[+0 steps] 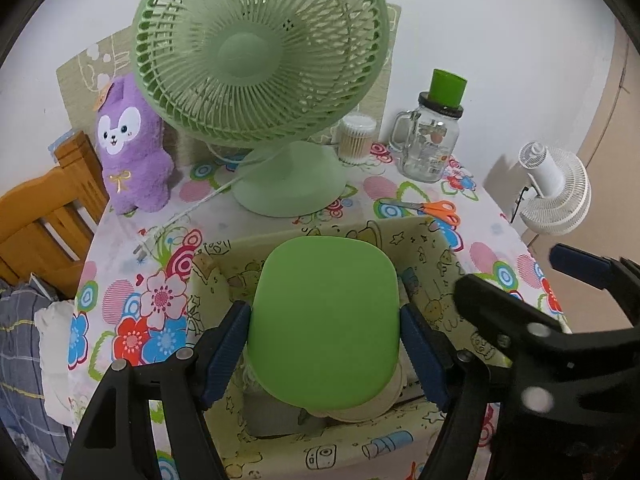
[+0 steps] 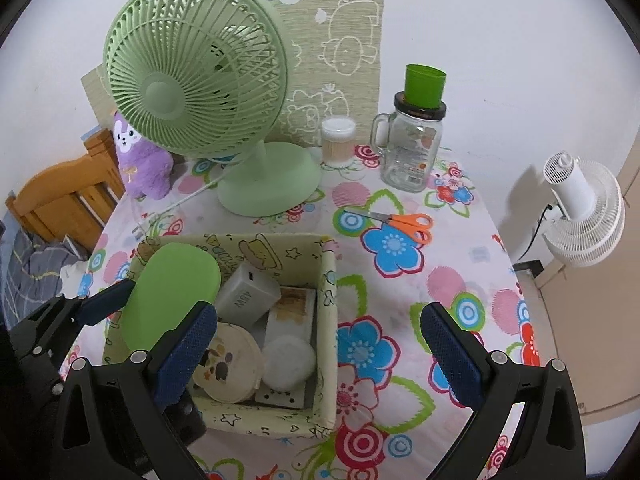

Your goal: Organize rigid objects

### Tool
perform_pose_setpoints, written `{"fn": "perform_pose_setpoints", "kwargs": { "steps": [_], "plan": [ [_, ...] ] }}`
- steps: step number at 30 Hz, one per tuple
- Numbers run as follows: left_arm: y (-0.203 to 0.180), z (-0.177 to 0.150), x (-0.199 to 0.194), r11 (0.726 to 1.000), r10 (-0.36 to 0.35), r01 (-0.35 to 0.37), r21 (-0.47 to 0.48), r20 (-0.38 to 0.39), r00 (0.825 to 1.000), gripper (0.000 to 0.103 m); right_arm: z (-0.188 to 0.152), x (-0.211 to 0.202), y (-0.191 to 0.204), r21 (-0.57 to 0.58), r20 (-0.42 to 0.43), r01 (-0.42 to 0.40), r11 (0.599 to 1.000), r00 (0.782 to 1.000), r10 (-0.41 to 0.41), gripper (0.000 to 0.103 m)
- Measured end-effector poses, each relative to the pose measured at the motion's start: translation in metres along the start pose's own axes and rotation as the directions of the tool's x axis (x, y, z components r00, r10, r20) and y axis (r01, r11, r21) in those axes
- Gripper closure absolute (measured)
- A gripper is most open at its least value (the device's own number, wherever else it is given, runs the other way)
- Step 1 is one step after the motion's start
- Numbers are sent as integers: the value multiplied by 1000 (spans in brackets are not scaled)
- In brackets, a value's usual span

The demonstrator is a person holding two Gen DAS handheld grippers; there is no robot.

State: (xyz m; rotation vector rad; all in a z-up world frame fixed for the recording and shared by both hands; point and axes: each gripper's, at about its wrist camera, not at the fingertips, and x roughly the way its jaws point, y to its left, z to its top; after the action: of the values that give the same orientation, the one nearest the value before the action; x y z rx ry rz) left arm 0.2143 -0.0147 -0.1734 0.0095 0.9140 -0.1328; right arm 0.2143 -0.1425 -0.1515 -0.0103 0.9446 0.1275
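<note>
fabric box (image 2: pixel 326 320): charger, round tins | left gripper (image 1: pixel 324 344): green lid (image 1: pixel 324 320)

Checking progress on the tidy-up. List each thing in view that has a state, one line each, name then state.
green flat case: gripped, held over the box
left gripper: shut on the case
right gripper: open, holding nothing
fabric box: open-topped, partly filled
white charger: lying in the box
scissors: closed, flat on the tablecloth
glass jar: upright, green cup on its lid
green fan: upright, unplugged

black gripper frames, blue ribbed jaws, silver screws
</note>
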Motion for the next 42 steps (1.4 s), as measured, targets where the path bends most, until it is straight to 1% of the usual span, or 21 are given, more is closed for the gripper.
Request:
{"fn": "perform_pose_setpoints", "kwargs": {
  "steps": [3, 5, 14, 17, 18, 19, 20, 21, 23, 24, 25, 28, 32, 36, 42],
  "plan": [
    [1, -1, 6, 1000, 8, -9, -12, -22, 1000, 26, -3, 0, -2, 5, -3, -4, 1000, 1000, 4, 0],
    [-1, -1, 7, 1000, 29, -29, -8, -18, 999, 25, -5, 0, -2, -1, -3, -1, 1000, 1000, 1, 0],
    [2, -7, 21, 998, 12, -15, -55, -54, 998, 26, -8, 8, -3, -4, -28, 2, 1000, 1000, -2, 0],
    [4, -7, 17, 996, 59, -61, -64, -26, 998, 26, -7, 8, -4, 3, -30, 1, 1000, 1000, -1, 0],
    [5, -7, 17, 996, 60, -62, -65, -31, 998, 22, -7, 9, -4, 2, -31, 6, 1000, 999, -6, 0],
    [6, -7, 19, 996, 45, -48, -70, -48, 998, 14, -8, 9, -4, -1, -32, 11, 1000, 999, -11, 0],
    [7, -8, 21, 997, 31, -36, -73, -70, 997, 12, -8, 9, -4, -2, -33, 12, 1000, 999, -12, 0],
    [7, -9, 20, 997, 31, -37, -74, -75, 997, 12, -8, 8, -4, -1, -38, 11, 1000, 999, -11, 0],
    [8, -10, 17, 996, 47, -52, -71, -62, 997, 9, -9, 8, -3, 0, -43, 8, 1000, 999, -8, 0],
    [8, -11, 17, 996, 55, -59, -68, -66, 996, 6, -9, 7, -3, -2, -44, 8, 1000, 999, -8, 0],
    [9, -11, 16, 996, 49, -54, -68, -76, 996, 5, -10, 7, -2, -5, -44, 7, 1000, 999, -7, 0],
    [12, -14, 10, 996, 46, -51, -78, -73, 996, 5, -10, 3, 3, -22, -38, 6, 1000, 999, -7, 0],
    [16, -17, 4, 996, 43, -50, -78, -89, 995, 4, -12, -2, 8, -41, -29, 5, 999, 1000, -7, 0],
    [20, -20, -11, 994, 63, -69, -89, -75, 995, 4, -12, -13, 12, -46, -9, -7, 999, 1000, 7, 0],
    [25, -23, -33, 992, 66, -71, -101, -58, 996, 4, -13, -29, 19, -48, 18, -38, 998, 999, 39, 0]
  ]
}}
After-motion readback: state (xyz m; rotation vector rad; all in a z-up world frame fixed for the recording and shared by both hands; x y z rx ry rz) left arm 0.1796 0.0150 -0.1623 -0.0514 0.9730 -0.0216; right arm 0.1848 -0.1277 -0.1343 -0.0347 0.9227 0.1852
